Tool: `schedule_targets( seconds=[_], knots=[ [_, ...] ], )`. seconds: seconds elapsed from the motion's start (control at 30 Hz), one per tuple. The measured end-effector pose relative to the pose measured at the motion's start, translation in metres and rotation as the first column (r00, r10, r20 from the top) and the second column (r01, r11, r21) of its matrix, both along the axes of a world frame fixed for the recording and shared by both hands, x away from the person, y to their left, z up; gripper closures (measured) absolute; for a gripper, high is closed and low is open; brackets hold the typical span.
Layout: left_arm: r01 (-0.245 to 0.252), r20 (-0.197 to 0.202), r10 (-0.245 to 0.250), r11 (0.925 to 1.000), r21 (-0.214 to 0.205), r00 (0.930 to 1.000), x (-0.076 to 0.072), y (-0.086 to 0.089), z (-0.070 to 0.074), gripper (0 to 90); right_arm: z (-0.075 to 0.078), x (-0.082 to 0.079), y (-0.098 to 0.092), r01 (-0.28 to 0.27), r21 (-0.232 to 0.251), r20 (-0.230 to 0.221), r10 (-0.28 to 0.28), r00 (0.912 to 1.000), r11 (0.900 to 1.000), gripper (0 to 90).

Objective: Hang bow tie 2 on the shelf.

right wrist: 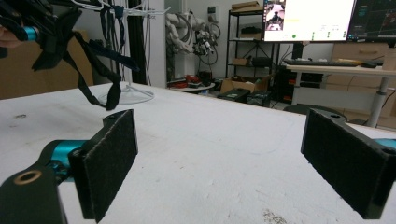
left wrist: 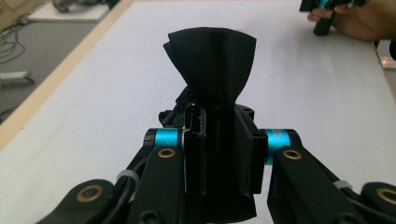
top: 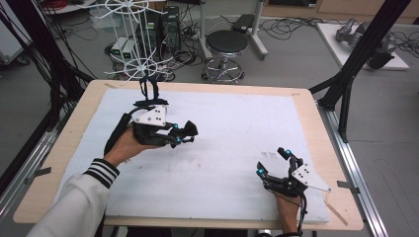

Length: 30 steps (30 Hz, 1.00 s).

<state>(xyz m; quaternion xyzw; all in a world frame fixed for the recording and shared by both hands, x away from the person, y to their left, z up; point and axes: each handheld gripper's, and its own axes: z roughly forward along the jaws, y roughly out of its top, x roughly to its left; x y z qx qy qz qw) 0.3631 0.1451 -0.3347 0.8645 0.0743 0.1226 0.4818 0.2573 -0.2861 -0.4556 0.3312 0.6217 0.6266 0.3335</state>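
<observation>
Table: white sheet (top: 222, 143) reaches nearly to the wooden rim; wide bare middle between both hands
Left gripper (top: 182, 133): above the left half, jaws pinching a black cloth (left wrist: 212, 60)
Cloth: folded end fans forward past the jaws, long axis along them
Right gripper (top: 272, 162): low near the front right edge, jaws spread wide
</observation>
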Motion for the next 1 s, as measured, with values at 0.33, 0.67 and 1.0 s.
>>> schedule_targets(
  seconds=[0.33,0.67,1.0],
  knots=[
    [-0.097,0.025,0.101,0.9873,-0.126,0.9946,-0.007,0.025,0.010,75.4,0.000,0.000,0.000,-0.001,-0.004,0.002,0.001,1.0000,1.0000,10.3],
    [-0.160,0.030,0.168,0.9688,-0.190,0.9853,-0.009,0.049,0.017,75.4,0.000,0.000,0.000,-0.002,-0.002,-0.008,0.002,1.0000,1.0000,10.3],
    [-0.232,0.027,0.245,0.9431,-0.238,0.9691,-0.011,0.069,0.023,75.4,0.000,-0.001,0.001,0.000,-0.001,-0.009,0.000,1.0000,1.0000,10.3]
  ],
)
